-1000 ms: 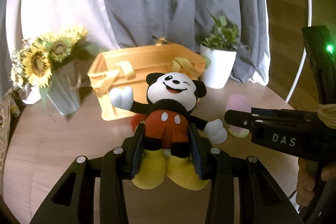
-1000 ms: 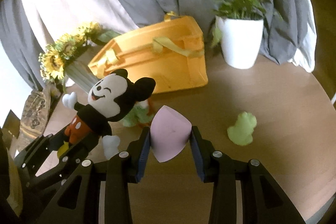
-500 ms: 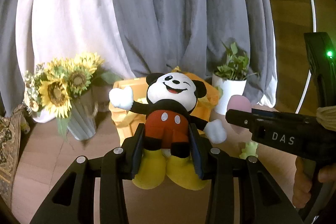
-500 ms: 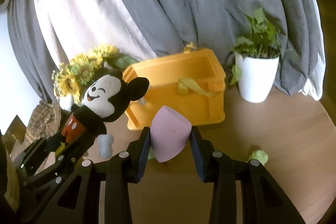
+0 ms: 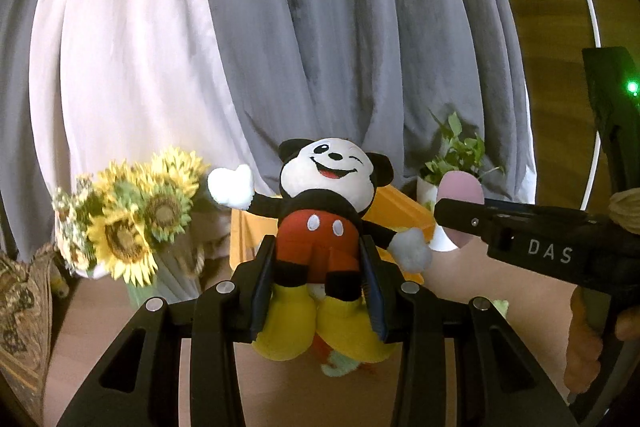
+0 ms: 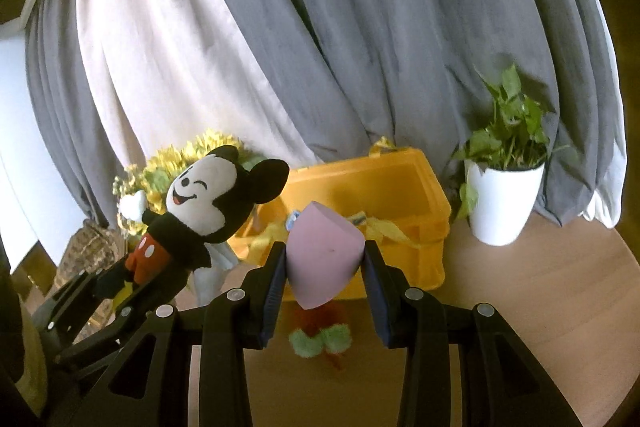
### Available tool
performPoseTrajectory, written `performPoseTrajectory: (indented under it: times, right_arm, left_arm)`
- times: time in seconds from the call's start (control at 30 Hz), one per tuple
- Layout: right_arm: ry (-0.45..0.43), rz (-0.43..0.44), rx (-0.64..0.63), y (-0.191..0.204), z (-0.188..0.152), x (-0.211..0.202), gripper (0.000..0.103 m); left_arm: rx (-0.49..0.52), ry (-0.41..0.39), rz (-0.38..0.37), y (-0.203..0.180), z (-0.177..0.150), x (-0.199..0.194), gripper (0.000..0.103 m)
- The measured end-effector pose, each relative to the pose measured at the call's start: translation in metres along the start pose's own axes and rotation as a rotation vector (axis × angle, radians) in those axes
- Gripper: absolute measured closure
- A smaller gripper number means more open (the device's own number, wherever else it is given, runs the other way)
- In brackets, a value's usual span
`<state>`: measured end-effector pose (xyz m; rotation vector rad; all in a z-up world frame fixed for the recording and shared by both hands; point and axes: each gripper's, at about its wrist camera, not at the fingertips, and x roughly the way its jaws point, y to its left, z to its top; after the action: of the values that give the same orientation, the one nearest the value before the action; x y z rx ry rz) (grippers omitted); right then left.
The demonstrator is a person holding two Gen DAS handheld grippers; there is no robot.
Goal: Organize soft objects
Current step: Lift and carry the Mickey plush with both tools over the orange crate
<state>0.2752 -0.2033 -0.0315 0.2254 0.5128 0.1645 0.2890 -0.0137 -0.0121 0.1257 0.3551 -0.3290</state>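
My left gripper (image 5: 318,267) is shut on a Mickey Mouse plush (image 5: 326,211) at its red shorts and holds it upright in the air. The plush also shows at the left of the right wrist view (image 6: 200,203). My right gripper (image 6: 325,267) is shut on a pink foam sponge (image 6: 322,259), held above the table in front of the open orange storage box (image 6: 400,187). The sponge tip shows in the left wrist view (image 5: 460,187), with the box (image 5: 400,211) behind the plush. A red and green plush toy (image 6: 320,335) lies on the table below the sponge.
A white pot with a green plant (image 6: 500,199) stands right of the box. A vase of sunflowers (image 5: 132,227) stands left of it. Grey and white curtains hang behind. A small green soft thing (image 5: 500,307) lies on the round wooden table (image 6: 540,307).
Both grippers have risen with their loads and tilted up, so more curtain shows. The box interior has come into view for the right wrist camera. Both grips are unchanged.
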Motion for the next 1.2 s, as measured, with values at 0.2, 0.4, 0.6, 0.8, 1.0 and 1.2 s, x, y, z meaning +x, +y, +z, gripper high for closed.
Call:
performPoseTrajectory:
  times: [0.2,0.4,0.6,0.8,1.0,1.2]
  right_arm:
    - [-0.032,-0.004,-0.003,0.004,0.016,0.006,0.064]
    - [-0.056,-0.012,-0.01,0.007,0.03,0.013,0.064]
    - [-0.081,-0.021,-0.035,0.008,0.047,0.023,0.064]
    - [-0.099,-0.025,-0.045,0.006,0.062,0.04,0.064]
    - [-0.092,-0.044,-0.042,-0.002,0.074,0.065,0.064]
    - [-0.065,-0.069,-0.024,-0.009,0.079,0.095,0.064]
  left_arm:
    - [0.022,-0.021,-0.002,0.007,0.012,0.013,0.063]
    - [0.042,-0.039,0.001,0.012,0.025,0.028,0.063]
    - [0.072,-0.062,0.007,0.015,0.038,0.044,0.063]
    - [0.094,-0.074,0.001,0.02,0.047,0.063,0.063]
    - [0.129,-0.059,-0.014,0.024,0.052,0.093,0.063]
    - [0.168,-0.029,-0.038,0.028,0.052,0.129,0.063]
